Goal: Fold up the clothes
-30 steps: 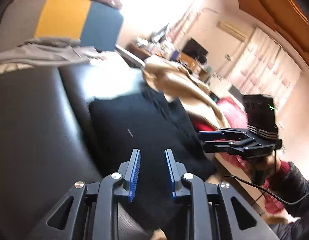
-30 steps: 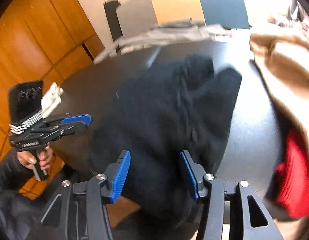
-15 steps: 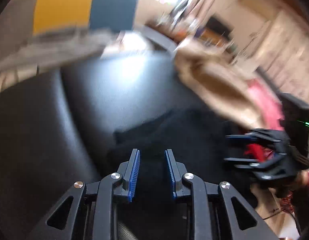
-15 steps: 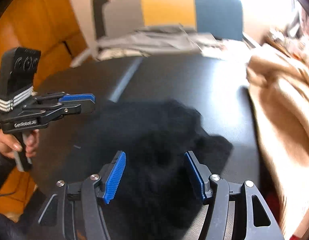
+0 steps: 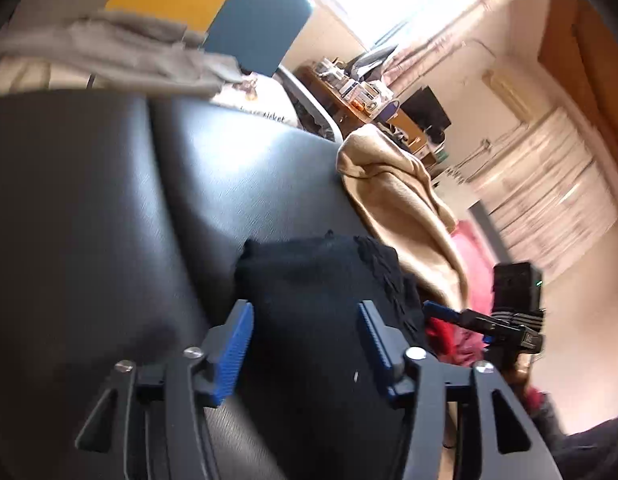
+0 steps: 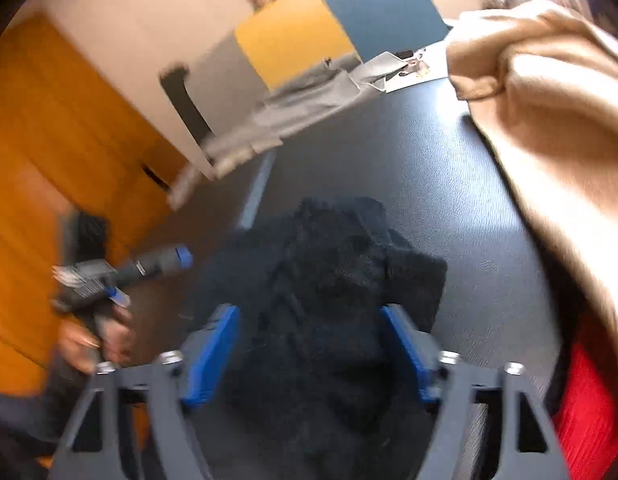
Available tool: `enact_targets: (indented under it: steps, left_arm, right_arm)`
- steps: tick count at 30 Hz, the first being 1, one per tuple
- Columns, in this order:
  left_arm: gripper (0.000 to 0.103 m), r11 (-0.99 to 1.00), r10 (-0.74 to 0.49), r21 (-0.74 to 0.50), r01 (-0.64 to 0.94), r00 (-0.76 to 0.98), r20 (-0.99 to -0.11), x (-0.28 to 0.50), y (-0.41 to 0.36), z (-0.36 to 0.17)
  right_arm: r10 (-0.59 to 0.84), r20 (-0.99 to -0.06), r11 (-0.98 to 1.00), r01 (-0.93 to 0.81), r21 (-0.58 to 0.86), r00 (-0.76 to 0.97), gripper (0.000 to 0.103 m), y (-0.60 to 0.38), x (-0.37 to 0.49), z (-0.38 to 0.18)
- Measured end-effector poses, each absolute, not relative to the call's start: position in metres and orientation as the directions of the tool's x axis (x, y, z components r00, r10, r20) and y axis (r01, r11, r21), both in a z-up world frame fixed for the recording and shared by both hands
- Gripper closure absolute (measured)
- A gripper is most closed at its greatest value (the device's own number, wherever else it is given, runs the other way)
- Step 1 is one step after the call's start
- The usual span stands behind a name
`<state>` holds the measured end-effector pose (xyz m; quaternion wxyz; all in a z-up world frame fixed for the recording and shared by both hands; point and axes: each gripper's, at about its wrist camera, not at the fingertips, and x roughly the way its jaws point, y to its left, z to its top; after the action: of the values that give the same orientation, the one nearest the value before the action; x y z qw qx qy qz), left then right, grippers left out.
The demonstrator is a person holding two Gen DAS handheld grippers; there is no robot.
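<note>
Both your left claw (image 5: 305, 332) and right claw (image 6: 309, 344) gape, gripping nothing. The black knit garment (image 6: 333, 280), bunched at lower centre, looks soft, light and floppy; pinch a thick outer edge.

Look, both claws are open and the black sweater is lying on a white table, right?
Not quite. The black sweater lies on a black table, not a white one; the right wrist view shows it. The rest holds: the left claw and the right claw are both open.
</note>
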<state>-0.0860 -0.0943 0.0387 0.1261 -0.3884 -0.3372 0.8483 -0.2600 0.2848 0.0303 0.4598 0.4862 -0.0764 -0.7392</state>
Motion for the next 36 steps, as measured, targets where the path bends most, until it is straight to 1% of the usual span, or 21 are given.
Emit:
enact_targets:
  steps: [1,2,4,6,8,11,13,14,15,16,19,21,22,23,24,25,26,27,28,31,36]
  left_arm:
    - [0.042,-0.721,0.496,-0.691,0.055,-0.656,-0.569,-0.082,-0.098,0.033]
    - [0.041,-0.695,0.52,-0.716,0.069,-0.64,-0.566,-0.081,-0.101,0.025]
    - [0.04,-0.644,0.569,-0.761,0.083,-0.613,-0.548,-0.081,-0.103,0.01]
    - [0.04,-0.605,0.617,-0.794,0.057,-0.597,-0.513,-0.081,-0.097,-0.001]
    - [0.039,-0.575,0.653,-0.817,0.032,-0.585,-0.482,-0.082,-0.091,-0.006]
    - [0.039,-0.544,0.686,-0.839,-0.004,-0.578,-0.442,-0.088,-0.082,-0.01]
    - [0.039,-0.545,0.693,-0.838,-0.026,-0.576,-0.433,-0.095,-0.077,-0.009]
    - [0.039,-0.551,0.694,-0.834,-0.037,-0.575,-0.433,-0.098,-0.073,-0.008]
    - [0.039,-0.584,0.682,-0.811,-0.049,-0.571,-0.457,-0.101,-0.067,-0.006]
    - [0.039,-0.615,0.669,-0.786,-0.061,-0.567,-0.48,-0.103,-0.061,-0.005]
    - [0.04,-0.676,0.648,-0.733,-0.082,-0.539,-0.538,-0.108,-0.045,-0.002]
    - [0.047,-0.686,0.65,-0.723,-0.083,-0.516,-0.558,-0.111,-0.038,-0.002]
    - [0.048,-0.67,0.661,-0.739,-0.069,-0.509,-0.551,-0.111,-0.038,-0.004]
    - [0.051,-0.658,0.668,-0.751,-0.057,-0.504,-0.547,-0.111,-0.037,-0.006]
    - [0.063,-0.664,0.659,-0.746,-0.047,-0.509,-0.554,-0.11,-0.036,-0.007]
    - [0.065,-0.667,0.649,-0.744,-0.034,-0.517,-0.558,-0.109,-0.034,-0.009]
    - [0.069,-0.661,0.639,-0.75,-0.015,-0.536,-0.553,-0.106,-0.034,-0.009]
    - [0.071,-0.673,0.623,-0.74,-0.01,-0.548,-0.559,-0.104,-0.033,-0.007]
    - [0.072,-0.684,0.606,-0.73,-0.005,-0.56,-0.564,-0.101,-0.031,-0.005]
    - [0.073,-0.717,0.555,-0.697,0.01,-0.598,-0.579,-0.091,-0.027,0.002]
    - [0.074,-0.775,0.446,-0.632,0.005,-0.704,-0.552,-0.042,-0.032,0.035]
  right_arm:
    - [-0.773,-0.628,-0.553,0.578,0.6,-0.087,0.005,0.291,-0.26,0.029]
    - [-0.792,-0.607,-0.538,0.549,0.639,-0.07,0.004,0.298,-0.259,0.028]
    - [-0.818,-0.573,-0.516,0.488,0.704,-0.037,0.004,0.309,-0.259,0.022]
    - [-0.812,-0.583,-0.527,0.428,0.734,0.0,0.004,0.313,-0.261,0.006]
    - [-0.82,-0.571,-0.514,0.396,0.761,0.035,0.004,0.311,-0.259,-0.007]
    - [-0.827,-0.555,-0.477,0.413,0.776,0.087,0.004,0.292,-0.26,-0.013]
    - [-0.837,-0.534,-0.449,0.41,0.794,0.119,0.003,0.282,-0.262,-0.016]
    - [-0.837,-0.533,-0.446,0.407,0.797,0.127,0.003,0.276,-0.264,-0.018]
    - [-0.834,-0.535,-0.444,0.409,0.797,0.138,0.003,0.27,-0.265,-0.019]
    - [-0.827,-0.541,-0.442,0.418,0.793,0.152,0.0,0.264,-0.265,-0.019]
    - [-0.813,-0.56,-0.448,0.441,0.778,0.162,0.0,0.256,-0.264,-0.02]
    - [-0.83,-0.537,-0.43,0.44,0.788,0.15,0.0,0.258,-0.262,-0.021]
    - [-0.836,-0.529,-0.422,0.445,0.79,0.145,0.0,0.258,-0.261,-0.022]
    - [-0.837,-0.529,-0.42,0.456,0.785,0.141,0.0,0.256,-0.259,-0.021]
    - [-0.83,-0.541,-0.424,0.473,0.772,0.139,0.0,0.253,-0.257,-0.021]
    - [-0.808,-0.575,-0.448,0.498,0.743,0.131,0.007,0.25,-0.254,-0.02]
    - [-0.782,-0.614,-0.484,0.511,0.71,0.111,0.043,0.247,-0.252,-0.019]
    - [-0.769,-0.63,-0.508,0.497,0.704,0.105,0.069,0.247,-0.252,-0.023]
    - [-0.773,-0.625,-0.512,0.475,0.716,0.108,0.068,0.247,-0.251,-0.027]
    - [-0.79,-0.609,-0.51,0.473,0.719,0.074,0.068,0.245,-0.242,-0.028]
    - [-0.76,-0.647,-0.496,0.582,0.644,0.068,0.068,0.214,-0.22,-0.011]
